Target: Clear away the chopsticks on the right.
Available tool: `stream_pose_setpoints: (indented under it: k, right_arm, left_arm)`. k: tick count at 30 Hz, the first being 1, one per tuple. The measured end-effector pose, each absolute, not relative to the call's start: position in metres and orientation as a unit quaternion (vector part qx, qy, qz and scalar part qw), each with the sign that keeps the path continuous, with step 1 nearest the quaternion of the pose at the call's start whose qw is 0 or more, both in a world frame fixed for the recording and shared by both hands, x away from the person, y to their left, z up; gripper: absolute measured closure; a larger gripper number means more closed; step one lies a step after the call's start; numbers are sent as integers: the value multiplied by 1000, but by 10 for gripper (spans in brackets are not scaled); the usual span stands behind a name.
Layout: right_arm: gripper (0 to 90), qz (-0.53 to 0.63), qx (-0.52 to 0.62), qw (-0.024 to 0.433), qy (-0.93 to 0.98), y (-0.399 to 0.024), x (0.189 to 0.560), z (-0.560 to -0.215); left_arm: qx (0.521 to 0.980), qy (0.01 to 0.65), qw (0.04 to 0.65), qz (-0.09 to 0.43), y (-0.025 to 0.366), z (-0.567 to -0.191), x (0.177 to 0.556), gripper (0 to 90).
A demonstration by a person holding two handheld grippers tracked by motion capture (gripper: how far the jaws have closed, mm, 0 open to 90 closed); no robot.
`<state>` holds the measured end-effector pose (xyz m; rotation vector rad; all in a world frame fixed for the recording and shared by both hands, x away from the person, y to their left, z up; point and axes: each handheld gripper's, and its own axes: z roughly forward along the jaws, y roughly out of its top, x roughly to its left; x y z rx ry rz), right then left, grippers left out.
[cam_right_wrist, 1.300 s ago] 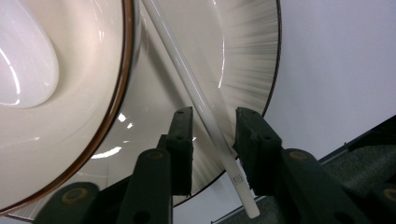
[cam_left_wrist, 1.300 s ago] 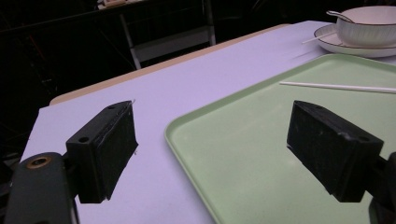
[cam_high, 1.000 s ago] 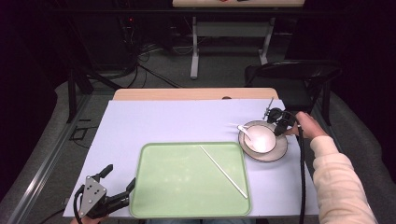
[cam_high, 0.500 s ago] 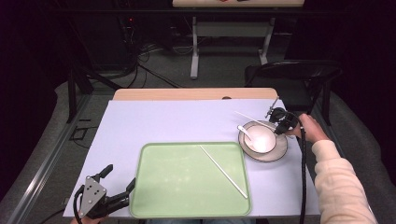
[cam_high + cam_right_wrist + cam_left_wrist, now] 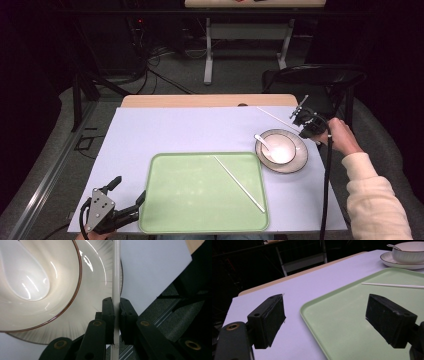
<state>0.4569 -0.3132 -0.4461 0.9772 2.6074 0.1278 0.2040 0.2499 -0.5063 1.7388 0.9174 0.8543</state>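
1. The right gripper, at the right of the high view, clamps a white chopstick above the bowl.
2. Carry it level to the green tray, beside its twin.
3. The left gripper waits with jaws apart at lower left.

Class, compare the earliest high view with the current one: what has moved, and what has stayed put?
The right gripper, shut on a white chopstick, has lifted it off the bowl and away. The left gripper, the green tray and its chopstick are unchanged.
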Motion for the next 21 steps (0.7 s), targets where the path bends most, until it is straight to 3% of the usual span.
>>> stream_pose_setpoints:
  k: [9,21]
  right_arm:
    - [839,54,359,203,909,-297,436,-408]
    - [838,69,396,200,894,-268,401,-391]
  left_arm:
    - [714,371,479,352,249,-506,204,156]
    - [711,372,483,351,250,-506,204,156]
